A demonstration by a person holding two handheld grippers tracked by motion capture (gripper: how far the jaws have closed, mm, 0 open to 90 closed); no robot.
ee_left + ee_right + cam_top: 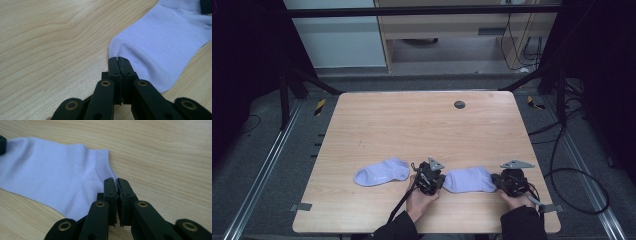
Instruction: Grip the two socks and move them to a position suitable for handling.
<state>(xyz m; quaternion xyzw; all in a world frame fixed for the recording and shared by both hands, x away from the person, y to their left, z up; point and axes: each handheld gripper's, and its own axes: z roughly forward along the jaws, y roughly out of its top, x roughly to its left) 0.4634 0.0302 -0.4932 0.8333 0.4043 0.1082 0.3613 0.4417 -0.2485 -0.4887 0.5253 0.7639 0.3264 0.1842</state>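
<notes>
Two lavender ankle socks lie on the desk (pixel 422 125) near its front edge, and two hand-held grippers work on one of them. The right-hand sock (pixel 469 180) lies flat just right of the middle of the front edge, stretched between the tools; the left-hand sock (pixel 382 172) rests apart from it, toward the front-left corner, untouched. The left gripper (pixel 119 59) has its jaws pressed together on the rounded end of the right-hand sock (pixel 160 42), a thin fold of fabric pinched at the tips. The right gripper (pixel 116 180) is likewise closed, its jaws clamped on the ribbed cuff edge of the same sock (pixel 47 180). The step in hand appears to be the taking of the sock by both ends, the grip being now complete. The next move likely calls for a joint lift, both hands rising evenly so that the fabric neither slips from the shallow pinch nor drags on the wood, and then a carry toward the other sock to pair the two. Count: socks, two; grippers, two; one small dark round fitting (pixel 459 104) near the desk's far edge.
</notes>
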